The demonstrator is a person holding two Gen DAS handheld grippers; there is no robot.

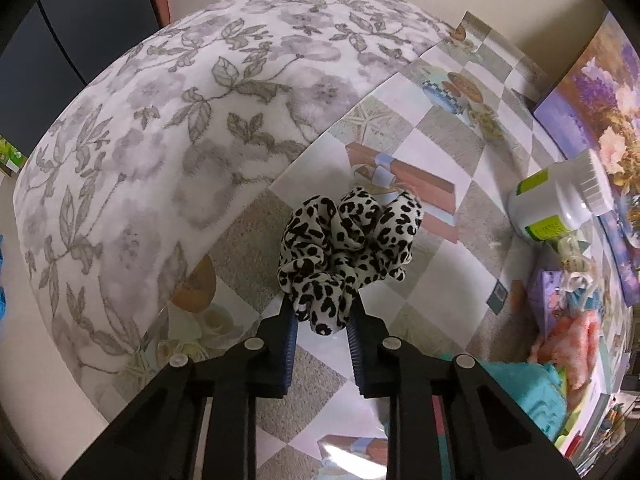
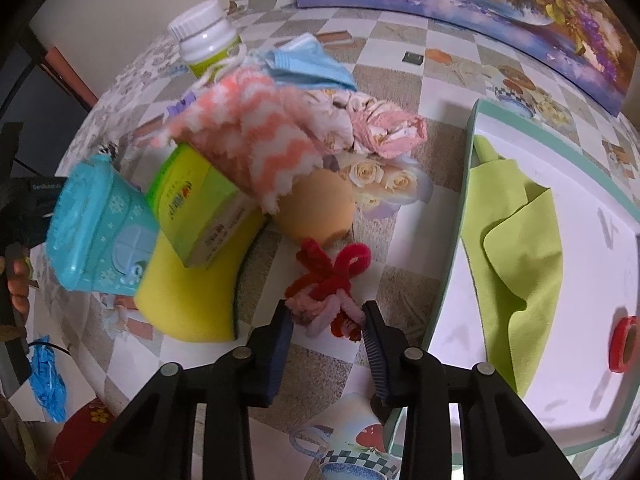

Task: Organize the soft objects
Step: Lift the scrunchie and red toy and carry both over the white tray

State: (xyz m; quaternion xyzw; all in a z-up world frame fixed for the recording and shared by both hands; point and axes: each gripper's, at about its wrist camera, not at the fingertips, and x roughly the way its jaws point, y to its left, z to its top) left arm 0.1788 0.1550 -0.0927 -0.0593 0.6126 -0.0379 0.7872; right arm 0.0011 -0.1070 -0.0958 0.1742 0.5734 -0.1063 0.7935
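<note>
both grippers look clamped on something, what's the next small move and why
Probably lift both straight up a little. The left hand-held gripper pinches the leopard scrunchie, the right hand-held gripper the pipe-cleaner bow; both soft things rest on the tablecloth.

The yellow sponge (image 2: pixel 196 300) lies partly hidden under the green box (image 2: pixel 200 216) and the teal container (image 2: pixel 100 236). The box's print is too blurred to read. The red tape roll (image 2: pixel 622 344) and the white tray (image 2: pixel 592 360) are cut off at the right edge. The flower painting (image 1: pixel 600 128) runs out of frame.
</note>
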